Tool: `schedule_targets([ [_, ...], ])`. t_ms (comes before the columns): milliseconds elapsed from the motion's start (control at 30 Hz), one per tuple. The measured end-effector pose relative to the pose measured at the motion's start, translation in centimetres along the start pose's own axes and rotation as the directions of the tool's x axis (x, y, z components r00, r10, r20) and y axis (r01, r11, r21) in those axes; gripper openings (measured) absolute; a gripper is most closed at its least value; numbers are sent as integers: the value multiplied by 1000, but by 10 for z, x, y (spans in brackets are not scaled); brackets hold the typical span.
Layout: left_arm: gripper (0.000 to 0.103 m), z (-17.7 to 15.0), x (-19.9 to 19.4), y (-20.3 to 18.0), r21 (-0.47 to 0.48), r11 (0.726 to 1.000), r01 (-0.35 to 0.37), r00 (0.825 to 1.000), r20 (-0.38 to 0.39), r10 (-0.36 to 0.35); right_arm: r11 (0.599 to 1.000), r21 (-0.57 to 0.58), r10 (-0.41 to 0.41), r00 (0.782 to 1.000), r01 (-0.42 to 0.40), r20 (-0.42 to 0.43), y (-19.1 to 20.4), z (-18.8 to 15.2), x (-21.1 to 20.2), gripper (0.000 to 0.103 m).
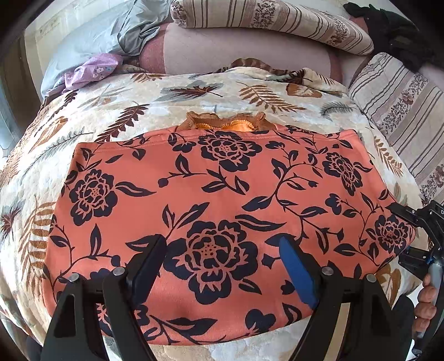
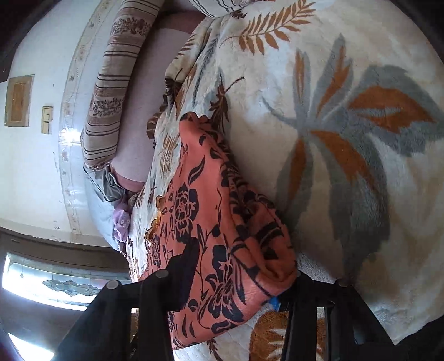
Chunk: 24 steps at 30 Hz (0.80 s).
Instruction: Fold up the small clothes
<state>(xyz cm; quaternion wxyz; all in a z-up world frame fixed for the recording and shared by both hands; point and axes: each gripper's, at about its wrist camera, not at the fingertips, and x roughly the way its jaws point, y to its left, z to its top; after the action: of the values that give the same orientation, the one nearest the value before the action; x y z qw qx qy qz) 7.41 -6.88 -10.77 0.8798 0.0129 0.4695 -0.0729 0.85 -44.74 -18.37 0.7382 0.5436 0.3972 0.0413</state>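
Left wrist view: an orange floral garment (image 1: 222, 200) lies folded flat on a leaf-patterned blanket (image 1: 133, 100), long axis running left to right across the frame, its ruffled neckline (image 1: 226, 122) peeking out at the far edge and pointing away from the camera. The left gripper (image 1: 222, 250) hovers over the near half with jaws spread wide — nothing between them, cloth only beneath. At the right edge, the right gripper (image 1: 416, 219) meets the garment's right end, with a hand (image 1: 427, 297) on its handle below. Behind: a grey pillow (image 1: 91, 41), a lilac cloth (image 1: 94, 69) and striped cushions (image 1: 277, 22). Right wrist view, rolled sideways: the same garment (image 2: 222, 222) seen end-on, its length receding up and to the left. The folded end bulges between the fingers of the right gripper (image 2: 236, 275), dark finger (image 2: 186, 263) on the left face, the other mostly hidden behind cloth — whether the pads press it cannot be told. Only this view shows a wall (image 2: 30, 166) and a patterned window (image 2: 61, 283).
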Motion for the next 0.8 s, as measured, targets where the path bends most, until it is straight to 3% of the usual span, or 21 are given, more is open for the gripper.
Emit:
schedule_targets([
  [100, 84, 2, 2, 0, -2, 1000, -4, 1000, 0, 4, 1000, -30, -4, 1000, 4, 10, 8, -1, 0, 69],
  [267, 84, 4, 8, 2, -15, 1000, -6, 1000, -14, 6, 998, -61, -24, 1000, 24, 8, 12, 1, 8, 70],
  [433, 84, 8, 5, 7, -22, 1000, -3, 1000, -1, 3, 994, -93, -59, 998, 59, 4, 13, 0, 11, 49],
  [567, 84, 10, 6, 12, -30, 999, -12, 1000, 13, 12, 991, -112, -74, 997, 75, 10, 16, -2, 12, 51],
  [667, 84, 5, 34, 14, -19, 999, -37, 996, -77, 35, 988, -128, -79, 997, 81, 23, 20, -1, 15, 62],
  [733, 85, 4, 34, 10, 16, 998, -56, 997, -54, 57, 984, -145, -99, 995, 102, 28, 24, 0, 18, 62],
  [767, 84, 5, 29, 8, 14, 998, -54, 997, -52, 54, 981, -159, -108, 994, 111, 28, 26, 0, 19, 59],
  [800, 84, 7, 22, 9, 3, 999, -39, 999, -37, 39, 977, -176, -122, 992, 125, 27, 28, 1, 20, 44],
])
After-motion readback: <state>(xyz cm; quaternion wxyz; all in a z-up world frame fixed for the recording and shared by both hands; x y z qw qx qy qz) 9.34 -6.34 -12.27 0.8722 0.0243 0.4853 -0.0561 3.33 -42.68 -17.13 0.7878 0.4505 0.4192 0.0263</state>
